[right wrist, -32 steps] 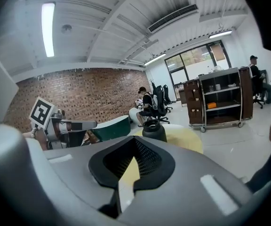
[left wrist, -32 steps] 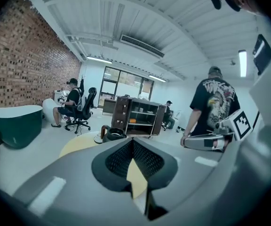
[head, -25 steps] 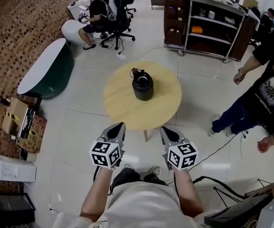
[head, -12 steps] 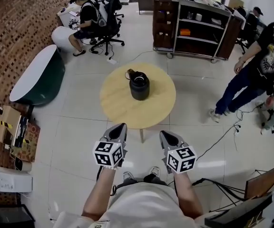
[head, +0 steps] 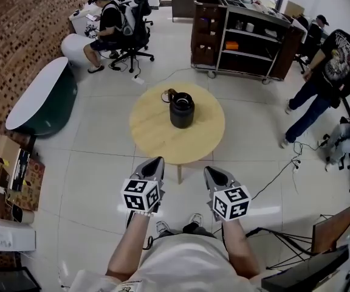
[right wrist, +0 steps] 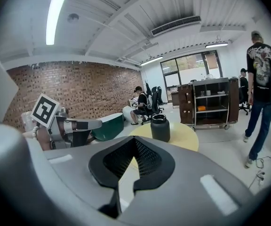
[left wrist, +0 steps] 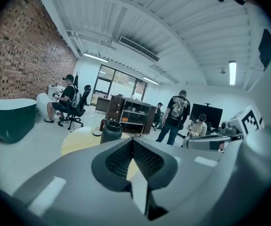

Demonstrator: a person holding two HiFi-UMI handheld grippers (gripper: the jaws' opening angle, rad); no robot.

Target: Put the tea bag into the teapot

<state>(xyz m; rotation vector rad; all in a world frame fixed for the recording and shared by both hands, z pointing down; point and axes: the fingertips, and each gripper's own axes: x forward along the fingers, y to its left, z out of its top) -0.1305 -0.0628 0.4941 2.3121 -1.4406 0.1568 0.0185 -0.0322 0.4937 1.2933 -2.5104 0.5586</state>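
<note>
Head view: a round wooden bench [head: 157,135] stands on the tiled floor in front of the person. A dark teapot [head: 181,109] stands upright near the middle of the bench. A small brownish item [head: 170,94] lies just beside the teapot on its far left side. It may be the tea bag, but it is too small to confirm. The left claw [head: 157,160] and right claw [head: 208,170] are held side by side short of the bench's near edge, well apart from the teapot.

Left gripper view: the jaws are clenched tip to tip with nothing between them. The teapot stands beyond them on the bench.

Right gripper view: the jaws meet at the tips and are empty. The teapot stands straight ahead on the bench, untouched.
</note>
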